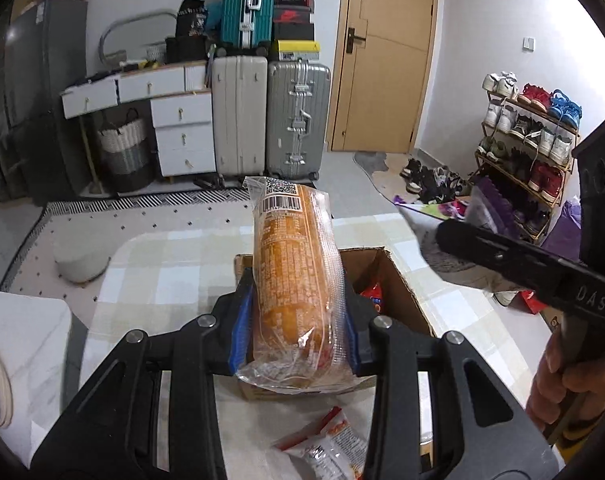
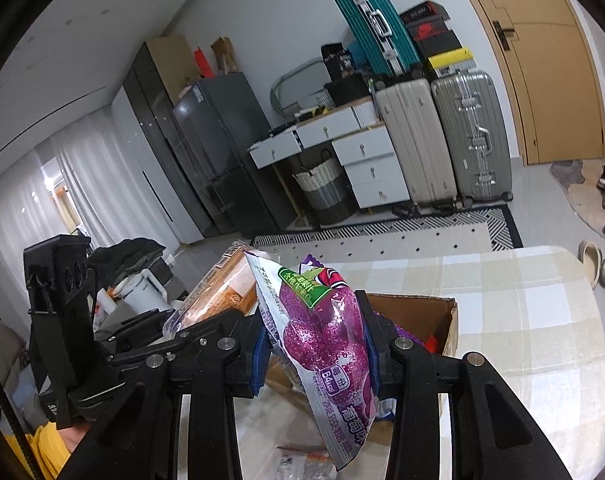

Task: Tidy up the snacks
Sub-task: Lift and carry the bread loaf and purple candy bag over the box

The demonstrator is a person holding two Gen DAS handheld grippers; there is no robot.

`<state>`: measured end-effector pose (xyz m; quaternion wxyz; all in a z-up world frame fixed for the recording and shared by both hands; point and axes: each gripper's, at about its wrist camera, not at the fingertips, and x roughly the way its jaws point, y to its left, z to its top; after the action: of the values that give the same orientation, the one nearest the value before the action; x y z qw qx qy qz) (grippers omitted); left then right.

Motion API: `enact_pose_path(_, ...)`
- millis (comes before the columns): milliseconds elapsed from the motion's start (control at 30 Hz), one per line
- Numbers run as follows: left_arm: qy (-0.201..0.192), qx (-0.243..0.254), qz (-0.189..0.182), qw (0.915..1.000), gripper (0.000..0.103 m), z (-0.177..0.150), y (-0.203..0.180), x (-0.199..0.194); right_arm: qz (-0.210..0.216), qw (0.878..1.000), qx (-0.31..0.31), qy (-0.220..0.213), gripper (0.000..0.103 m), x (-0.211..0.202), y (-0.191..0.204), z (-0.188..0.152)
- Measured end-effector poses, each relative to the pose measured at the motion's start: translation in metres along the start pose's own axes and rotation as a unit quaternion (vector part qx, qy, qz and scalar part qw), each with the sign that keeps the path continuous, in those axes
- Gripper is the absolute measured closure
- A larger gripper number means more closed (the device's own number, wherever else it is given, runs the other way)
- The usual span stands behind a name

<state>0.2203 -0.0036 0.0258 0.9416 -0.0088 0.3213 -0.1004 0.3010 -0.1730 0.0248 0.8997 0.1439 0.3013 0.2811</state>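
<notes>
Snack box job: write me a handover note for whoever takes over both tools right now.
Left tool: shut on a bread pack, held over the cardboard box.
Right tool: shut on a purple candy bag, also above the box.
Done: a red packet lies in the box.
Left: drop both held snacks in, then the packet lying on the table.

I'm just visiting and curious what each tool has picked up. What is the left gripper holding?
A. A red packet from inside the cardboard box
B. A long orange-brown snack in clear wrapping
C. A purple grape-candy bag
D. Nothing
B: in the left wrist view the left gripper's fingers clamp the long orange-brown snack above the cardboard box; the purple bag sits in the right gripper.
</notes>
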Motion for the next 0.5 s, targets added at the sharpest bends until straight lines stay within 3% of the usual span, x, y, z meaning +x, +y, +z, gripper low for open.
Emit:
enact_pose_path(233, 0.044, 0.002, -0.008, 0.999, 0.069, 0.023, -0.005, 0.072, -0.024, 0.999, 0.001, 0.043, 0.065, 0.046, -0.022, 0.0)
enact_pose_path(500, 0.082, 0.0, -0.02, 0.9965, 0.069, 0.027, -0.004, 0.137, -0.033, 0.997, 0.014, 0.071, 0.065, 0.076, -0.045, -0.012)
